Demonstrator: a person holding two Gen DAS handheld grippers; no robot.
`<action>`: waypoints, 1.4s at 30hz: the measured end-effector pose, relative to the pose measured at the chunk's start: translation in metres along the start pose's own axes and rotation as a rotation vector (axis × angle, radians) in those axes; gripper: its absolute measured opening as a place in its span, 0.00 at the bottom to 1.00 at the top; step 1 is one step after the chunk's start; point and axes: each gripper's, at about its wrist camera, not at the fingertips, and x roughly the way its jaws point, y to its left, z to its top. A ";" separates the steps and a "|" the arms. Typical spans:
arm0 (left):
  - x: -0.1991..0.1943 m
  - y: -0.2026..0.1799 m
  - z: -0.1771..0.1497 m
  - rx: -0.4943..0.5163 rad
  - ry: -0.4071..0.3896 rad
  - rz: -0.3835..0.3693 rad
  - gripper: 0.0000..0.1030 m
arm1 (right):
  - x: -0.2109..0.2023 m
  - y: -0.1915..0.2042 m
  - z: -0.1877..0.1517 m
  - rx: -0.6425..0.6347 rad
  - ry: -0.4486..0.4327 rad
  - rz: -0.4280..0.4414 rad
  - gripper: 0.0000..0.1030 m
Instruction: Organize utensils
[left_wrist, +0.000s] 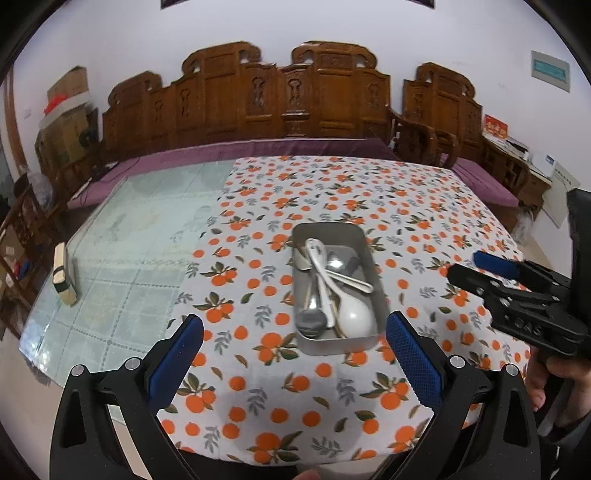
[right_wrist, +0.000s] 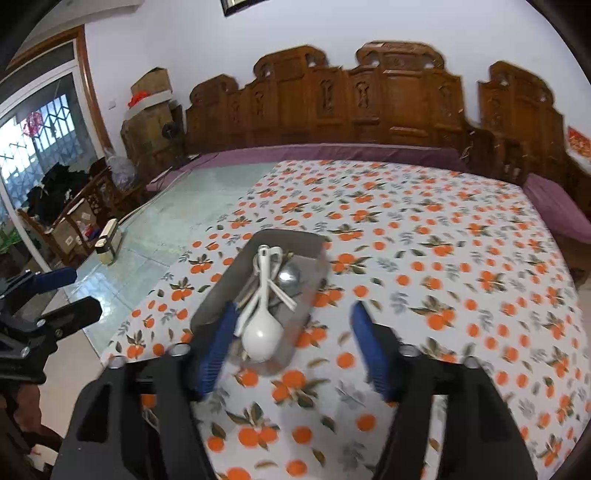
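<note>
A rectangular metal tray (left_wrist: 364, 243) stands on the orange-print tablecloth (left_wrist: 258, 387). It holds white ceramic spoons (left_wrist: 352, 314) and metal spoons (left_wrist: 312, 319) piled together. My left gripper (left_wrist: 295, 332) is open and empty, just in front of the tray's near end. My right gripper (left_wrist: 467, 267) shows at the right, open and empty. In the right wrist view the tray (right_wrist: 295, 240) with a white spoon (right_wrist: 262, 339) lies ahead of my open right gripper (right_wrist: 293, 319), whose left finger (right_wrist: 218, 347) overlaps the tray's near left side. My left gripper (right_wrist: 79, 291) shows at the far left.
A small tan and dark block (left_wrist: 64, 275) stands on the bare glass tabletop (left_wrist: 147, 221) at the left. A carved wooden bench (left_wrist: 258, 99) with a purple cushion runs behind the table. Boxes and clutter (right_wrist: 147, 107) sit at the back left.
</note>
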 end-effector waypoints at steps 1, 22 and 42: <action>-0.003 -0.005 -0.002 0.006 -0.006 -0.003 0.92 | -0.007 -0.001 -0.003 0.002 -0.013 -0.011 0.88; -0.076 -0.094 -0.012 0.075 -0.140 -0.083 0.92 | -0.168 -0.028 -0.030 0.048 -0.228 -0.217 0.97; -0.152 -0.081 0.009 0.023 -0.313 -0.048 0.92 | -0.236 -0.004 -0.009 0.004 -0.387 -0.238 0.97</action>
